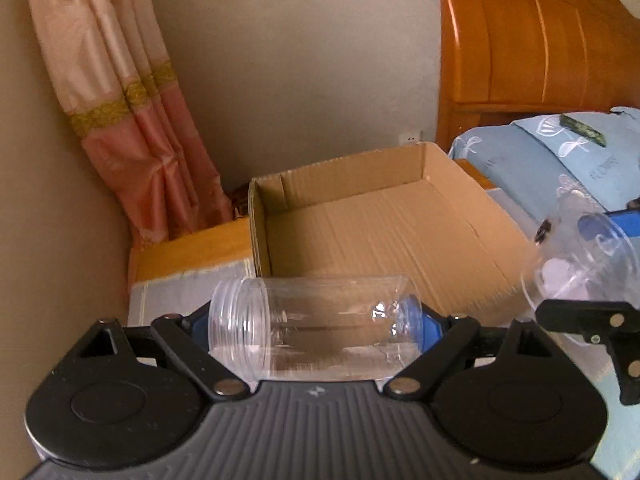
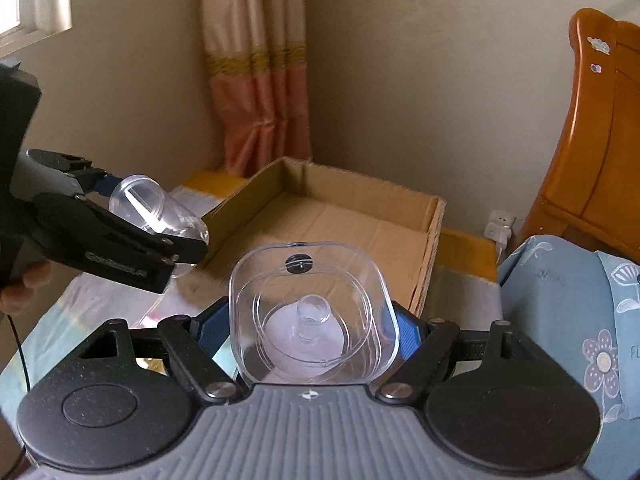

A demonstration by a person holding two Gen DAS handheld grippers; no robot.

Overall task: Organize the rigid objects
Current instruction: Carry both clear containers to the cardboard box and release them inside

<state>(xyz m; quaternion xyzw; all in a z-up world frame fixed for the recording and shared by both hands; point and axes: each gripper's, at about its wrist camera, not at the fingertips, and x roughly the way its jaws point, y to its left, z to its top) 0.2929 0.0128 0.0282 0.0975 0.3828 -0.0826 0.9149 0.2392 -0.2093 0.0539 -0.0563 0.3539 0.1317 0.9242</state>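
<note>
Beige walls and a pink curtain (image 1: 132, 120) back a bed corner where an empty cardboard box (image 1: 380, 216) sits open. Just short of it, the left gripper (image 1: 316, 320) pinches a clear cylindrical jar (image 1: 316, 324) endwise, one pad over its threaded mouth, the other on its base, so it lies crosswise between the fingers. The right gripper (image 2: 312, 320) clamps a clear square lidded container (image 2: 312, 312) by its opposite sides. Both look light, stiff and slick, likely prone to slipping; flat walls give the surest hold.

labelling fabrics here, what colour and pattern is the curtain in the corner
Cream top, pink bottom, with a gold patterned band between; the curtain shows best in the right wrist view.
</note>
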